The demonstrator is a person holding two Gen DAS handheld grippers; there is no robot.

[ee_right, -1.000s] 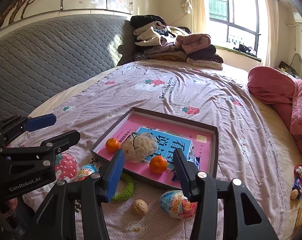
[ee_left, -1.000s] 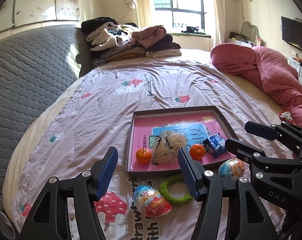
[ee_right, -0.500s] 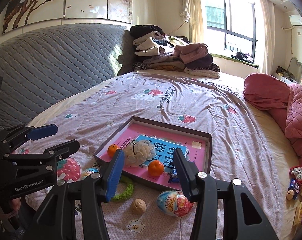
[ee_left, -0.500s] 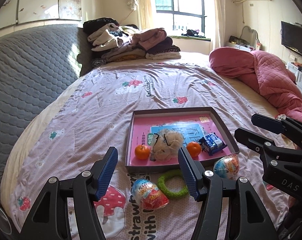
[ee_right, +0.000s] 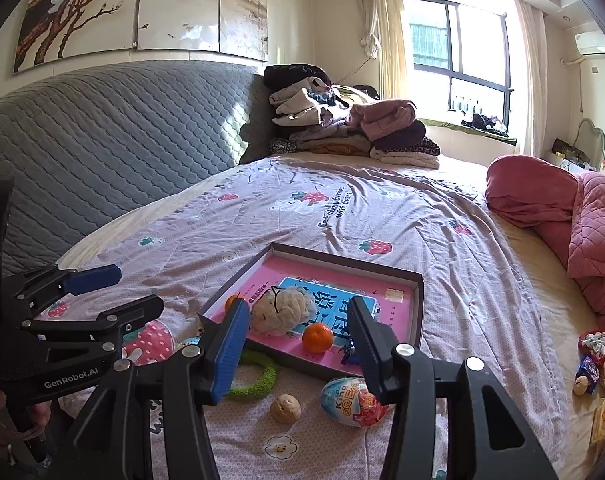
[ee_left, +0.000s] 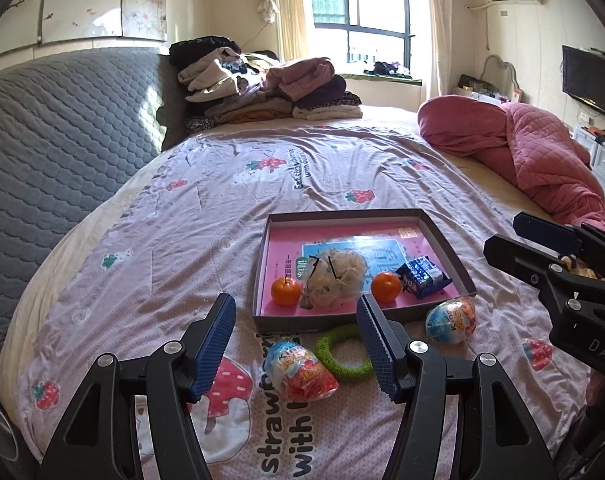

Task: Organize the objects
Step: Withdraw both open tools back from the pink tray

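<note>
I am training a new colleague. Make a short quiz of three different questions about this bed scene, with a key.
1. How many oranges lie in the tray?
2. True or false: the green ring lies inside the tray.
3. What lies on the bedsheet between the green ring and the right-hand egg: A a walnut, B a spoon, C a cup?

Key:
1. Two: one orange left of the mesh sponge, another right of it.
2. False; it lies on the bedsheet in front of the tray.
3. A, the walnut.

two oranges (ee_left: 286, 291), two eggs (ee_left: 451, 319)
</note>
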